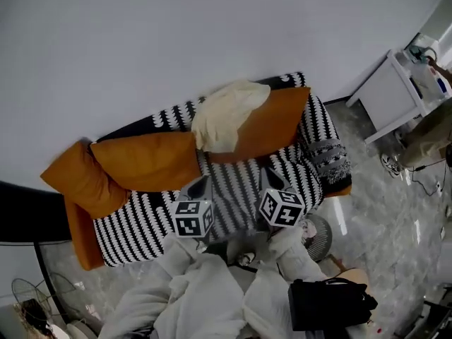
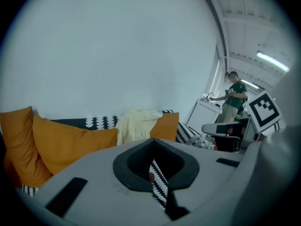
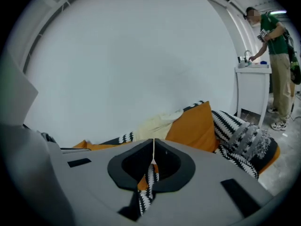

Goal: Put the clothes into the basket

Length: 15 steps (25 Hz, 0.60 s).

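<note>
Filling the middle of the head view, a sofa in a black-and-white zigzag cover stands against a plain white wall, on a grey marbled floor that runs out toward 3 o'clock. Three orange cushions lean on the sofa: one at 9 o'clock on the arm, a long one beside it, and a tilted one toward 1 o'clock. A grey patterned throw lies over the arm at 3 o'clock. A white cabinet stands at 2 o'clock, with a person in a green top standing at it. A black bag sits at 5 o'clock near the wearer's pale sleeves. The cream garment lies at 12 o'clock on the backrest, draped in soft folds over the upper edge of the tilted cushion and hanging down between it and the long one; it is pale yellow-white, crumpled, and touched by neither tool. The left gripper and right gripper hover side by side over the seat at 6 o'clock of the garment, well apart from it. Each one's dark fingers are pressed together with nothing pinched; only a thin slit shows the sofa cover behind.
</note>
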Available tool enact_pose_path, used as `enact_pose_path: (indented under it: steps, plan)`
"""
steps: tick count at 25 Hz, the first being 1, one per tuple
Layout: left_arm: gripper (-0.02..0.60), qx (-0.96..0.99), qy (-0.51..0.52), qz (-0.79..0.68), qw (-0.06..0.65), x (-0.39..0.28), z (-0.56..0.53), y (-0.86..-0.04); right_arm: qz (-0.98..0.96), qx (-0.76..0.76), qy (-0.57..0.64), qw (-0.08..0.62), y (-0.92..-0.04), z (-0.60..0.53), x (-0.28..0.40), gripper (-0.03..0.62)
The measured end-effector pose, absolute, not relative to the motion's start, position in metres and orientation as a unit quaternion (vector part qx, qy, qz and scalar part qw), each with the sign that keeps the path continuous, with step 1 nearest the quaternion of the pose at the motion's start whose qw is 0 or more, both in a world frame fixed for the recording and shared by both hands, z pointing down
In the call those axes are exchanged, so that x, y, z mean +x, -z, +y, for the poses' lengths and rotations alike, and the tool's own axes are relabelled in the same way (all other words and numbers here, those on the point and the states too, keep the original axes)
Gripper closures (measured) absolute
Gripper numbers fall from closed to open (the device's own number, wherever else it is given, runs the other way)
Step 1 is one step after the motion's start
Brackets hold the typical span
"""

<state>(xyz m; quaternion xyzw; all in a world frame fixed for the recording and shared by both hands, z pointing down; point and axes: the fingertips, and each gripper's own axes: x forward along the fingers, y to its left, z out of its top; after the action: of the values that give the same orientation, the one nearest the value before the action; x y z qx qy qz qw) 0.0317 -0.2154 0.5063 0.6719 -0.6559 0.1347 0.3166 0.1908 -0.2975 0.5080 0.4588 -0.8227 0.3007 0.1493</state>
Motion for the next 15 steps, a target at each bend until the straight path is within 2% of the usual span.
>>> enact_pose_path:
  steps: [8, 15]
  plan:
    - [0.575, 0.634, -0.127, -0.694, 0.315, -0.072, -0.281, -0.523, -0.848, 0.402, -0.301, 0.170, -0.542, -0.395, 0.070, 0.565]
    - [0.575, 0.620, -0.137, -0.689, 0.350, -0.113, -0.315, -0.571, -0.823, 0.441, -0.305, 0.188, -0.589, -0.479, 0.054, 0.562]
